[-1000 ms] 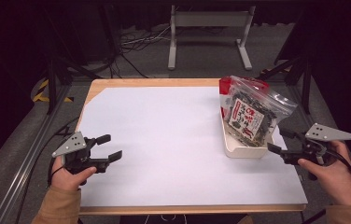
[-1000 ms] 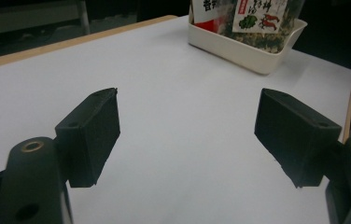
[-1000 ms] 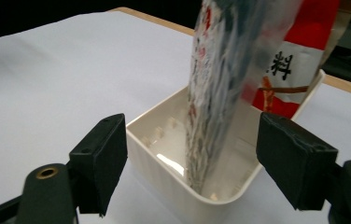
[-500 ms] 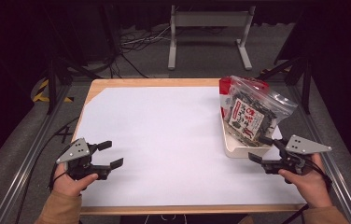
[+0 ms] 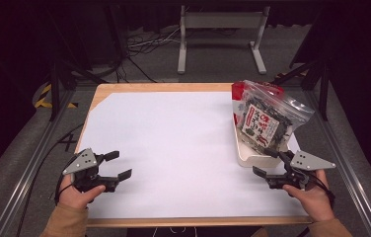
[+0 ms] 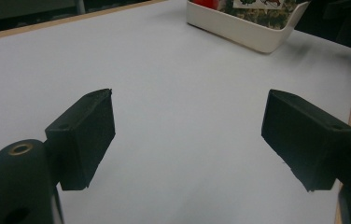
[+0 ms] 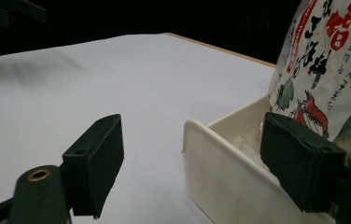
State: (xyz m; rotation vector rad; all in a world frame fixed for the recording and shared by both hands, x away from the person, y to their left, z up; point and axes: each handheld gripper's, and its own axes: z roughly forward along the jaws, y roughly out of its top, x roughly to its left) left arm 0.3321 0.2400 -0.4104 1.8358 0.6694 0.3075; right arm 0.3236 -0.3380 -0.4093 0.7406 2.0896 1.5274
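Note:
A clear zip bag of dark snacks with a red and white printed label (image 5: 264,120) stands upright in a white tray (image 5: 245,157) at the table's right side. My right gripper (image 5: 265,162) is low at the tray's near left corner, open. In the right gripper view its jaws (image 7: 190,163) straddle the tray's near wall (image 7: 220,177), with the bag (image 7: 323,65) just behind the right jaw and nothing pressed. My left gripper (image 5: 120,164) rests at the near left of the table, open; its jaws (image 6: 187,135) have just been opening, with only white table between them.
A white sheet (image 5: 173,143) covers the wooden table top. The tray (image 6: 253,32) lies far across from the left gripper. Dark floor, cables and a metal stand (image 5: 220,37) lie beyond the far edge, and metal rails run along both sides.
My right hand has come down and moved left, from beside the tray's right end to its near left corner. The left hand has barely shifted.

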